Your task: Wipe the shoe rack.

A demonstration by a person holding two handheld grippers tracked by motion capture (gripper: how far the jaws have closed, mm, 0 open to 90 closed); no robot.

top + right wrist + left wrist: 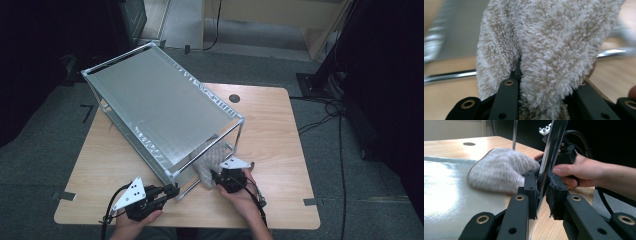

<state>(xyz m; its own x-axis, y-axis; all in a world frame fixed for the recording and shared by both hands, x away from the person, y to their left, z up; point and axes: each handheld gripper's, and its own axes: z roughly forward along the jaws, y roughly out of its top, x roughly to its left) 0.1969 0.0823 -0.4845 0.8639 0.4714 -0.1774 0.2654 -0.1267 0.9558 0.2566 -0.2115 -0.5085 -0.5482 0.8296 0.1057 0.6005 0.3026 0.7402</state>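
A wire shelf rack [160,105] with grey liner sheets stands askew on the wooden table [280,150]. My left gripper [172,191] is at the rack's near corner, shut on its chrome post [554,142]; in the left gripper view the left gripper [541,185] has both pads clamped on that post. A fluffy off-white cloth [210,162] lies at the near end of the lower shelf [449,195]. My right gripper [216,175] is shut on the cloth [544,50], which bulges over the right gripper [541,85]. The cloth [499,170] and the other hand [579,170] appear behind the post.
The rack covers the table's left and middle. Bare wood lies to the right and along the front edge. A round cable hole [234,98] sits near the far edge. Cables [340,130] and a black stand base [312,82] are on the carpet at right.
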